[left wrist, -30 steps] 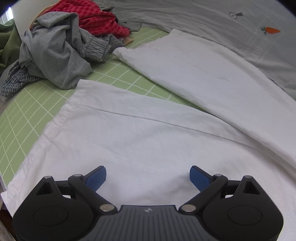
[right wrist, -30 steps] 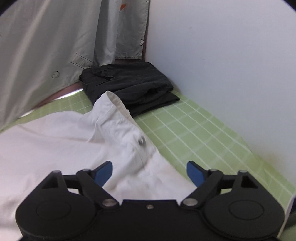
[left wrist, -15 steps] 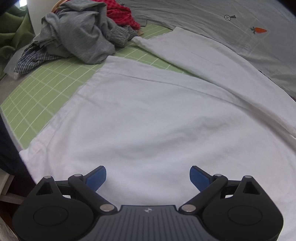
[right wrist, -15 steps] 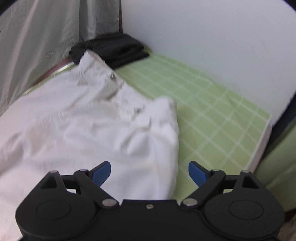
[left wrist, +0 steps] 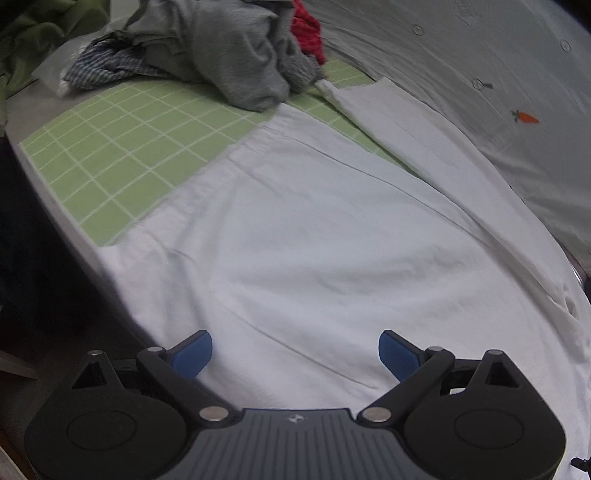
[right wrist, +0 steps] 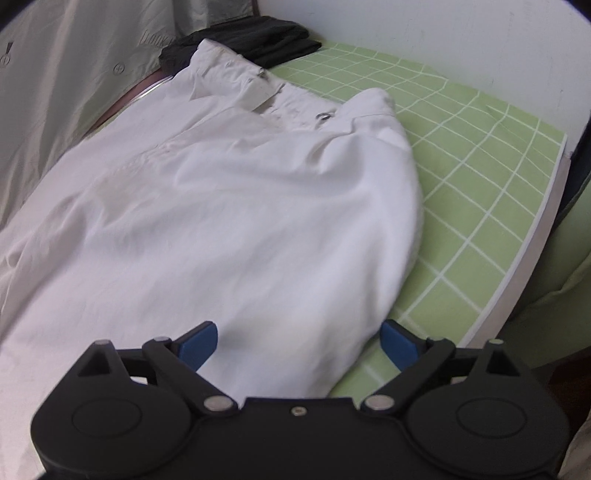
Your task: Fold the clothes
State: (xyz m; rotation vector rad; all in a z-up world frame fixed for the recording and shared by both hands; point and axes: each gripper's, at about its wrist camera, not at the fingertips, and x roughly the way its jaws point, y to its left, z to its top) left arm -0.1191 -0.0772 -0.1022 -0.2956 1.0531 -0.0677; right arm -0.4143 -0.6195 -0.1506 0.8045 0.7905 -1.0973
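Left tool [left wrist: 295, 350]: jaws spread wide, blue pads [left wrist: 194, 352] well apart, gripping nothing; it hangs above the leg end of the white trousers.
Right tool [right wrist: 298, 343]: jaws likewise spread wide, nothing between the pads [right wrist: 400, 345]; it hangs above the near edge of the trousers at the hip end.
White trousers [left wrist: 314, 240]: spread flat on the worktop, both legs laid out. In the left wrist view the near leg runs toward the clothes pile and the far leg [left wrist: 406, 125] lies beside it, with a wedge of green mat between their ends. In the right wrist view the waistband [right wrist: 280, 92] points away from the tool, its fly open with a metal button [right wrist: 325, 116] showing.
Worktop [right wrist: 476, 192]: covered by a green mat with a white grid; its bare part lies to the right of the waistband and, in the left wrist view [left wrist: 110, 155], to the left of the trouser legs.
Clothes pile [left wrist: 229, 55]: grey garment on top, a checked cloth [left wrist: 103, 68] at its left, red fabric [left wrist: 308, 33] behind, sitting on the mat just beyond the trouser hems.
Dark folded garment [right wrist: 258, 40]: at the far end of the mat, touching the waistband's far corner.
Grey sheet [left wrist: 498, 74]: along the far side of the trousers, printed with a small carrot [left wrist: 524, 117].
White wall [right wrist: 443, 33]: behind the mat in the right wrist view.
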